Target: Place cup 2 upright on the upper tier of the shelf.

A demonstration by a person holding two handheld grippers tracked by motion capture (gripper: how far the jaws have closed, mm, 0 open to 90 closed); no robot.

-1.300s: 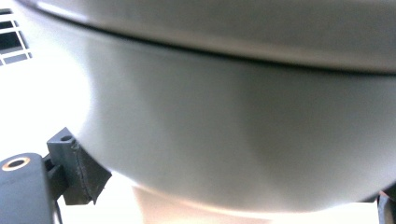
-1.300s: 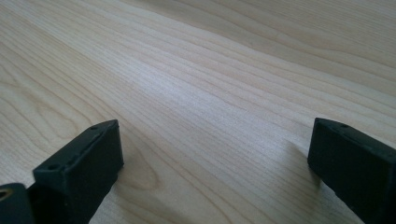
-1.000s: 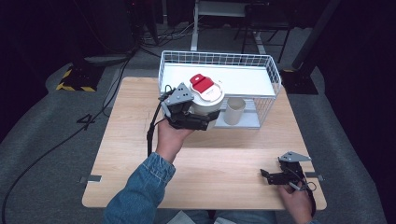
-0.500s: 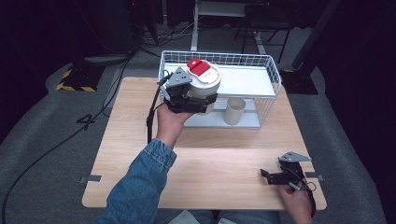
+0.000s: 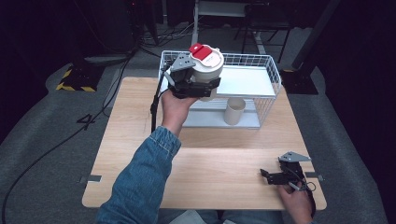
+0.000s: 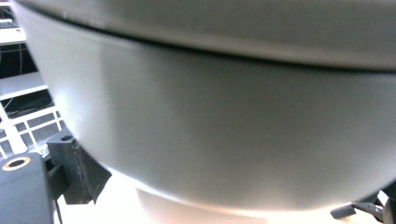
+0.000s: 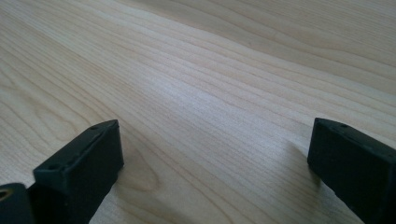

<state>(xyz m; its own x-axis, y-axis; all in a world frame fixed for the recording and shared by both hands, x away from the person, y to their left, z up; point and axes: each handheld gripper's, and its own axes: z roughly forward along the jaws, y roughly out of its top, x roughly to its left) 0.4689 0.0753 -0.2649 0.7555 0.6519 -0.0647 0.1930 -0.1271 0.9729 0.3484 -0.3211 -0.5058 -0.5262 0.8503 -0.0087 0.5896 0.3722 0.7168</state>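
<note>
Now your left gripper is clamped on the white tub with its red lid tab, holding it up over the near left corner of the wire basket at the far side of the table. Your right gripper rests at the near right, jaws wide apart and holding nothing, above bare wood.

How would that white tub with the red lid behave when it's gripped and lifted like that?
The white tub probably stays stiff: its smooth wall shows no dent where the left hand-held gripper clamps it. It may be fairly light, since it is held over the wire basket. Being wide and smooth, it might slip or tilt if the grip loosens.
</note>
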